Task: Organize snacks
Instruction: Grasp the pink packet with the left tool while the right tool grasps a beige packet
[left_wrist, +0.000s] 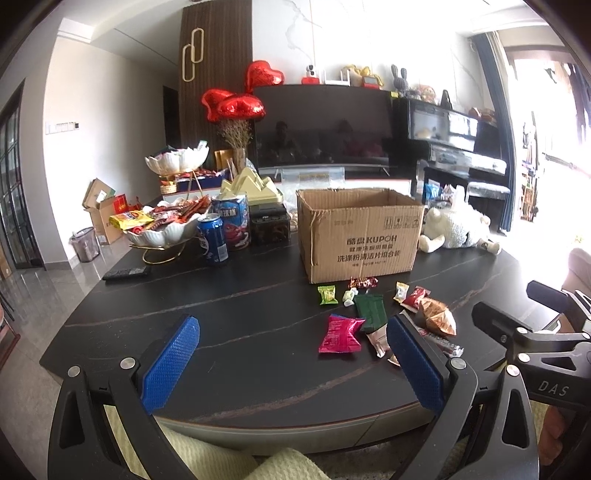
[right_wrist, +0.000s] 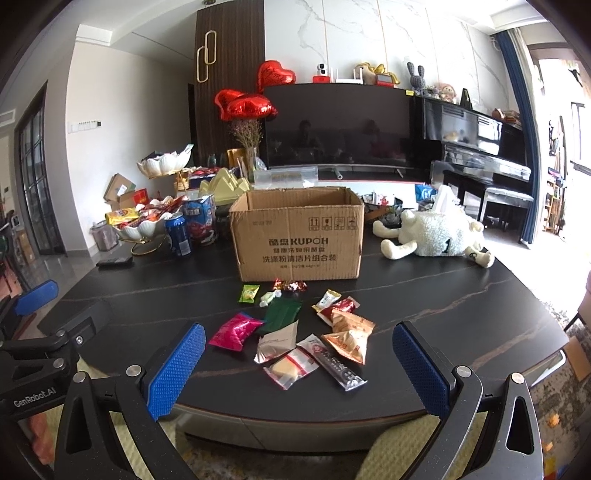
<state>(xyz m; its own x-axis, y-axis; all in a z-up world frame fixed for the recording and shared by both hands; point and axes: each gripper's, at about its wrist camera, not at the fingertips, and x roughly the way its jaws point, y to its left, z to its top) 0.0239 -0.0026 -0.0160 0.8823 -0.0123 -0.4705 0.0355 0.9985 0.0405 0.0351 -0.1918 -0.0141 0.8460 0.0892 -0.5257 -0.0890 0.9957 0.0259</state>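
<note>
An open cardboard box stands on the dark table. Several small snack packets lie in front of it: a pink pack, dark green sachets, a light green candy, orange packs, a silver pouch and a clear-wrapped biscuit. My left gripper hovers open near the table's front edge, left of the pile. My right gripper is open too, framing the pile from the front.
At the back left stand a white bowl of snacks, a blue can and a blue carton. A white plush toy lies right of the box. A black remote lies left.
</note>
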